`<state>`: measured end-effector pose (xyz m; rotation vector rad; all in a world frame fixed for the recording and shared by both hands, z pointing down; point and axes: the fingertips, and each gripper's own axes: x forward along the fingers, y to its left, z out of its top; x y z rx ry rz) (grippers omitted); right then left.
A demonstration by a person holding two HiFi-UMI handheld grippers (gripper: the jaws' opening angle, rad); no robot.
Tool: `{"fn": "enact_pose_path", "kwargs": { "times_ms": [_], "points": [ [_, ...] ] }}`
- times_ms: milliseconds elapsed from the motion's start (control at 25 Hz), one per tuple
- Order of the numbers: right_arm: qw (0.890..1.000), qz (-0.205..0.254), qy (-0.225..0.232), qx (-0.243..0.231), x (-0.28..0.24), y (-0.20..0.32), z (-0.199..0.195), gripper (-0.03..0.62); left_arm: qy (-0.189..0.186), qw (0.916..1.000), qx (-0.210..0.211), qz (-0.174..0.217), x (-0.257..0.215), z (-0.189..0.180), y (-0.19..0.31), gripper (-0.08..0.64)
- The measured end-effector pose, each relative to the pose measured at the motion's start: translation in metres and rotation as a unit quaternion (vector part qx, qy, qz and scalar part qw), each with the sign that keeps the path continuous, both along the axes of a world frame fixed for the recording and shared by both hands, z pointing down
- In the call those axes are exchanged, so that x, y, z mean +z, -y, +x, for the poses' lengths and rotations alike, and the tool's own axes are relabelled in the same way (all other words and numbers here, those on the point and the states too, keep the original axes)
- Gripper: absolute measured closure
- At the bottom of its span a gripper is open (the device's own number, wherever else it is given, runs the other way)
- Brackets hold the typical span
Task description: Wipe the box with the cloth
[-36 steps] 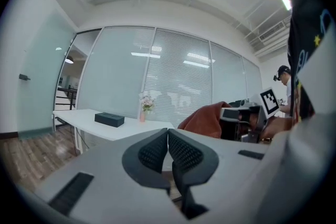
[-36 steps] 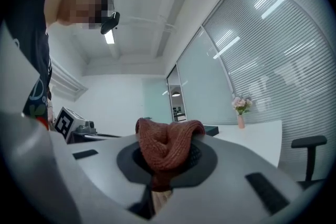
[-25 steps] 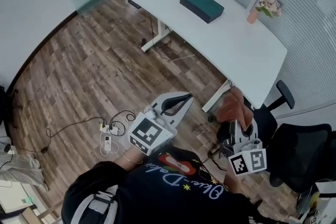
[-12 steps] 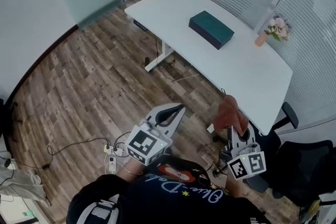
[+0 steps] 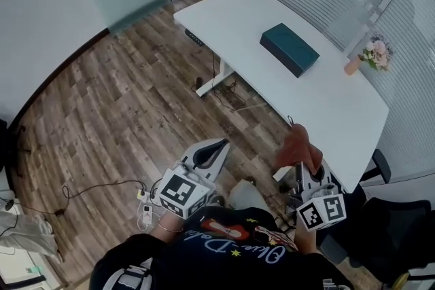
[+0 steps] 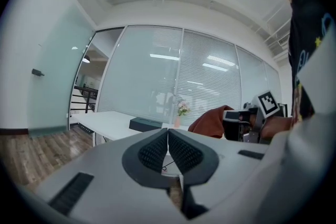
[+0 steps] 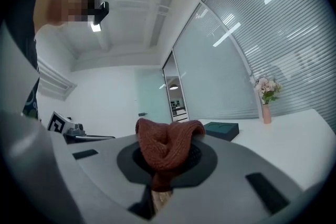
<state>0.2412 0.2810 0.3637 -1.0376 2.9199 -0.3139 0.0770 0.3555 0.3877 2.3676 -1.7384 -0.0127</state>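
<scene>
I'm clamping the rust-red knitted cloth (image 7: 167, 141) in my right gripper (image 5: 304, 168). My left gripper (image 6: 168, 140) is pinching shut on nothing. The dark teal box (image 5: 289, 49) is lying on the white desk (image 5: 319, 112), well ahead of both.

A rust-red ribbed knit cloth (image 7: 168, 147); a dark teal rectangular box (image 5: 289, 49) on a plain white table (image 5: 238, 17). Brown wood-plank floor (image 5: 122, 98) with streaked grain; pink flowers (image 5: 378, 52), peach vase (image 5: 351, 66).

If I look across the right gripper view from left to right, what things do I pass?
left gripper → cloth → box → vase of flowers
</scene>
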Motion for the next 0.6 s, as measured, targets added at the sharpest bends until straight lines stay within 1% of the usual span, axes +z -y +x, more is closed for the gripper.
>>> {"fn": "enact_pose_path", "kwargs": {
  "times_ms": [120,280,440,600],
  "points": [
    [1.0,-0.001,0.006,-0.007,0.004,0.026,-0.015,0.566,0.0,0.9998,-0.021,-0.006,0.006,-0.019,0.012,0.557],
    [1.0,0.005,0.014,-0.025,0.005,0.068,-0.043,0.566,0.003,0.9988,-0.048,-0.012,0.011,-0.047,0.042,0.557],
    [0.999,0.015,0.022,-0.036,-0.002,0.123,-0.071,0.566,0.01,0.9982,-0.06,-0.007,0.005,-0.074,0.09,0.557],
    [0.999,0.021,0.03,-0.033,-0.006,0.184,-0.09,0.566,0.024,0.9972,-0.07,0.003,-0.006,-0.1,0.145,0.557]
  ]
}}
